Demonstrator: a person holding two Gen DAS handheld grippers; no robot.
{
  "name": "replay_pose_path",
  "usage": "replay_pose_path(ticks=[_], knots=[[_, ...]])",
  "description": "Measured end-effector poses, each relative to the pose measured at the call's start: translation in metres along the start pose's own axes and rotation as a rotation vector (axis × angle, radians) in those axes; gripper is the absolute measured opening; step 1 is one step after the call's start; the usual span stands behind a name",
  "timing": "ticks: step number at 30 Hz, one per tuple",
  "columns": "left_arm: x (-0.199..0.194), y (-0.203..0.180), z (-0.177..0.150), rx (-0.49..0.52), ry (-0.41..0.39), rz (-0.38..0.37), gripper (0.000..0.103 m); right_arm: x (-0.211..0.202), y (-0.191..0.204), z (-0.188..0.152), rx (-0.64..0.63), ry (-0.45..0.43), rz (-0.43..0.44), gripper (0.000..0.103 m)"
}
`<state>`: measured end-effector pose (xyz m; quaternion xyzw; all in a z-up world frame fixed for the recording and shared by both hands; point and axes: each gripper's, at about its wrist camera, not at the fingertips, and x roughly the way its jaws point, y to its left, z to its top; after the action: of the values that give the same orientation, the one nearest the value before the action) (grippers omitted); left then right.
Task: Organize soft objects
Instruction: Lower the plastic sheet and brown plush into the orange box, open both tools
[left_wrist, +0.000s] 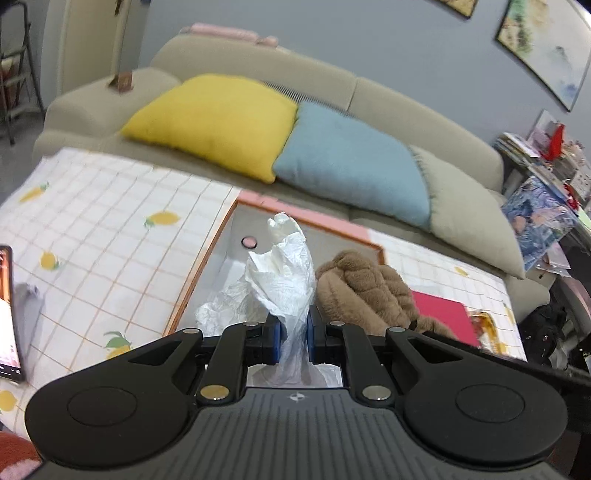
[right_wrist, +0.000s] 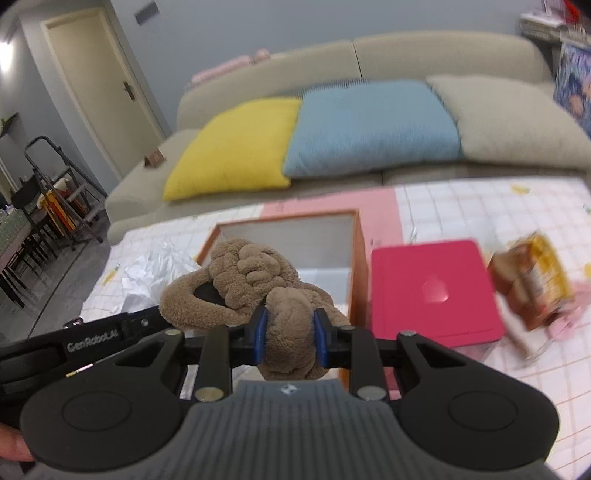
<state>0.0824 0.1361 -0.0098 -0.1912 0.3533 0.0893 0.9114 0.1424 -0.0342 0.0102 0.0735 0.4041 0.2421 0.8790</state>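
My left gripper (left_wrist: 293, 341) is shut on crumpled white tissue paper (left_wrist: 280, 269) and holds it over the open orange-edged box (left_wrist: 221, 243). My right gripper (right_wrist: 290, 338) is shut on a brown plush toy (right_wrist: 251, 280) and holds it above the same box (right_wrist: 356, 258). The plush also shows in the left wrist view (left_wrist: 364, 288), just right of the paper. The left gripper's black body (right_wrist: 92, 336) sits close to the left of the plush. The bottom of the box is mostly hidden.
A pink lid (right_wrist: 434, 291) lies right of the box on the lemon-print tablecloth (left_wrist: 110, 221). A brown snack packet (right_wrist: 532, 277) lies further right. A phone (left_wrist: 9, 314) lies at the left edge. Yellow (left_wrist: 214, 122), blue (left_wrist: 351, 162) and beige (left_wrist: 469, 210) cushions rest on the sofa behind.
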Motion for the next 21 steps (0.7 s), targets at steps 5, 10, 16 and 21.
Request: replay_pose_path(ticks=[5,10,16,21], knots=[[0.036,0.007,0.004,0.016,0.074,0.008,0.014,0.034,0.007,0.001,0.018,0.073,-0.024,0.025],[0.063,0.01,0.002,0.016,0.161,-0.019,0.014,0.054,0.008,0.001,-0.01,0.13,-0.062,0.026],[0.085,0.007,-0.005,0.046,0.238,0.001,0.014,0.078,0.005,-0.004,-0.039,0.211,-0.098,0.027],[0.098,0.005,-0.013,0.076,0.285,0.021,0.014,0.091,0.004,-0.01,-0.092,0.252,-0.112,0.029]])
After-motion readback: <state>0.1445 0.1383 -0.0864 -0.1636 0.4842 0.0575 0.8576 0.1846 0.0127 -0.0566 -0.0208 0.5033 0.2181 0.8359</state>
